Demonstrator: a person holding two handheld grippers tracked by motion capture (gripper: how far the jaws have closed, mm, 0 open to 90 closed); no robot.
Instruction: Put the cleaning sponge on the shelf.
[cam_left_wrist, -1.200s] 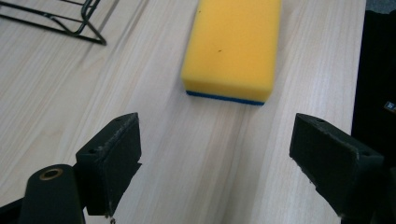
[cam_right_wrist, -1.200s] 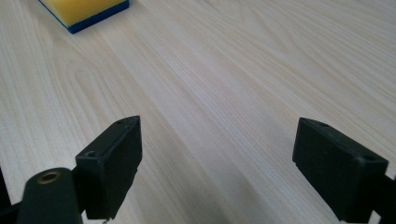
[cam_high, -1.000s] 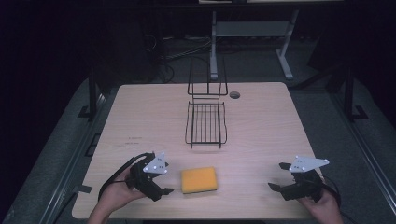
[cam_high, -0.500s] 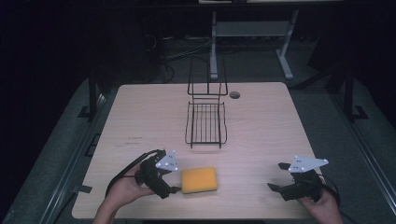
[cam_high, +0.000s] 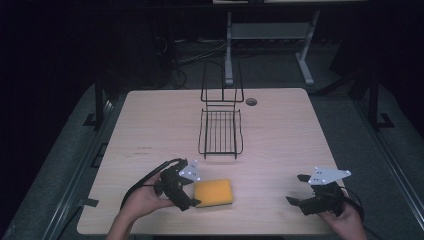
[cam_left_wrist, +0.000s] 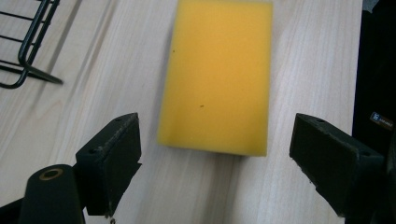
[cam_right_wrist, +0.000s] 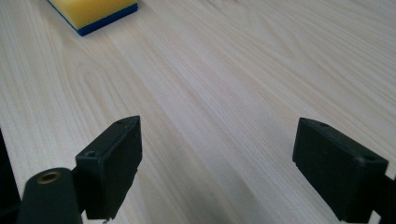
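A yellow sponge (cam_high: 213, 192) with a blue underside lies flat near the table's front edge. My left gripper (cam_high: 192, 195) is at the sponge's left end, open, its jaws wide apart just short of the sponge (cam_left_wrist: 217, 74) in the left gripper view. Nothing is between them. My right gripper (cam_high: 298, 190) rests open at the front right of the table, well apart from the sponge (cam_right_wrist: 91, 11), which shows at the top left of the right gripper view.
A black wire rack (cam_high: 220, 129) stands in the middle of the wooden table (cam_high: 150, 130), its upright back toward the far edge. A round cable hole (cam_high: 251, 102) sits beside it. Rack wires (cam_left_wrist: 28, 42) lie left of the left gripper.
My left gripper has moved right along the table's front, from well clear of the sponge to right at its left end. The right gripper has stayed put.
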